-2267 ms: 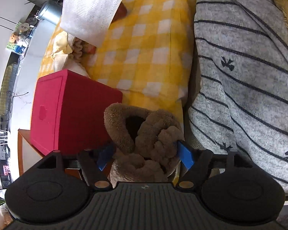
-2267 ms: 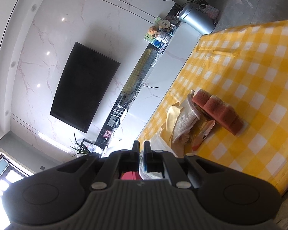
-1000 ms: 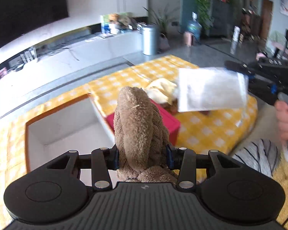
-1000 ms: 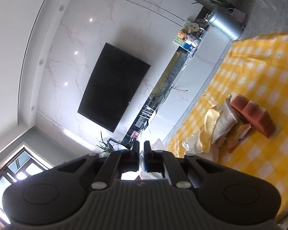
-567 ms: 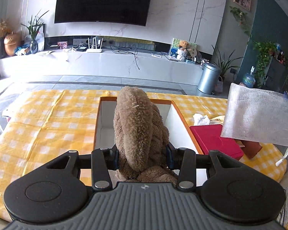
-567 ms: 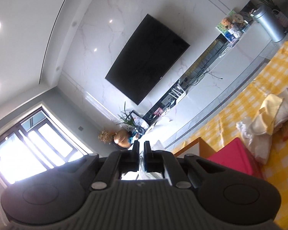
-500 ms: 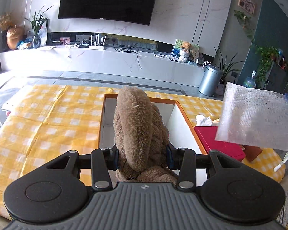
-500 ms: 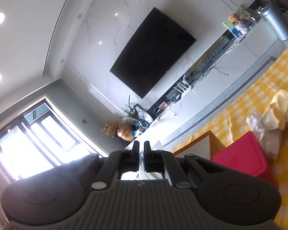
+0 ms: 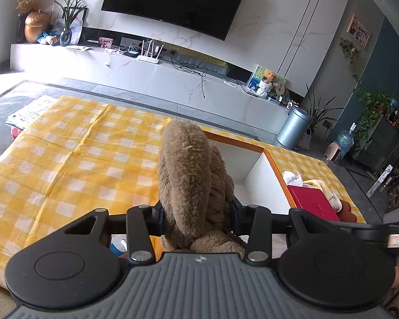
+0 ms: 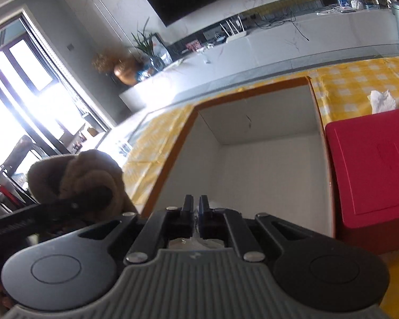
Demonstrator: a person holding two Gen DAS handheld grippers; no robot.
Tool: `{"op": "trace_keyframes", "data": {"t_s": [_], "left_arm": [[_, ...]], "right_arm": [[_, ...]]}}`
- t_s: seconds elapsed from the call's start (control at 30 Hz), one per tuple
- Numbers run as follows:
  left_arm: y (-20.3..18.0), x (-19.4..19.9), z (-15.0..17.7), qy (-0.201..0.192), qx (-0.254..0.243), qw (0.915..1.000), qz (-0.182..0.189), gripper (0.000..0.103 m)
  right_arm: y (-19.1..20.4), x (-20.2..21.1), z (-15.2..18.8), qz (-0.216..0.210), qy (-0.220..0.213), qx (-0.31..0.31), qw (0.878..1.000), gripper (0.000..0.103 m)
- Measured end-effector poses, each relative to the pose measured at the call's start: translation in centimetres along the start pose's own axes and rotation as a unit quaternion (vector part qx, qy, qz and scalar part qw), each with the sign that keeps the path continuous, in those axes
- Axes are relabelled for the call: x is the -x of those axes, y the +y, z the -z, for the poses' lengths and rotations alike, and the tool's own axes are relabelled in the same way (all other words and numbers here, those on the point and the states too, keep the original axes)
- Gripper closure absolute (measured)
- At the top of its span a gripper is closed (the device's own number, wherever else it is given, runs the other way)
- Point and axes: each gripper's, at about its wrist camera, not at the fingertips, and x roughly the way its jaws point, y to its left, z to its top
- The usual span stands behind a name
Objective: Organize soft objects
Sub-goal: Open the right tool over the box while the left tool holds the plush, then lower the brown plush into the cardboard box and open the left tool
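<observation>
The left gripper stays clenched on the brown plush toy, its pads pressed into the fur on both sides, just as they were a moment ago; what has changed is where that load points. A couple of seconds back this camera looked down on a striped blanket and the side of the red box; now it faces the open storage box with the orange rim, and the toy stands in front of that box's near left part. The right gripper is pinched tight on a thin white piece of fabric, of which only a sliver shows between and behind the jaws; earlier the left camera caught it as a pale mesh cloth hanging off to the right. This camera has swung too, from ceiling and wall down to the white interior of the storage box, which looks empty where visible. Beside it sits the red box, and beyond that crumpled white tissue on the yellow checked tablecloth. My reading is that both soft items have arrived at the box together and only lowering and letting go remain.
</observation>
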Motion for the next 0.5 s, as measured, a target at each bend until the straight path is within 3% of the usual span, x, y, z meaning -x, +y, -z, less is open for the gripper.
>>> {"op": "trace_keyframes", "data": {"t_s": [0.23, 0.33, 0.37, 0.47, 0.5], "left_arm": [[-0.4, -0.9, 0.1, 0.01, -0.006, 0.9999, -0.001, 0.054], [-0.5, -1.2, 0.2, 0.014, -0.007, 0.9999, -0.006, 0.054], [-0.5, -1.3, 0.3, 0.014, -0.008, 0.9998, -0.007, 0.054], [-0.8, -1.2, 0.3, 0.013, -0.012, 0.9998, -0.01, 0.054], [-0.9, -1.2, 0.3, 0.012, -0.013, 0.9998, -0.011, 0.054]], "right_arm": [[-1.3, -4.8, -0.4, 0.08, 0.072, 0.056, 0.993, 0.101], [-0.7, -5.5, -0.3, 0.101, 0.082, 0.092, 0.987, 0.091], [-0.7, -5.6, -0.3, 0.104, 0.08, 0.096, 0.987, 0.075], [-0.2, -4.7, -0.2, 0.086, 0.045, 0.119, 0.988, 0.045], [0.0, -4.2, -0.2, 0.081, 0.023, 0.132, 0.988, 0.04]]}}
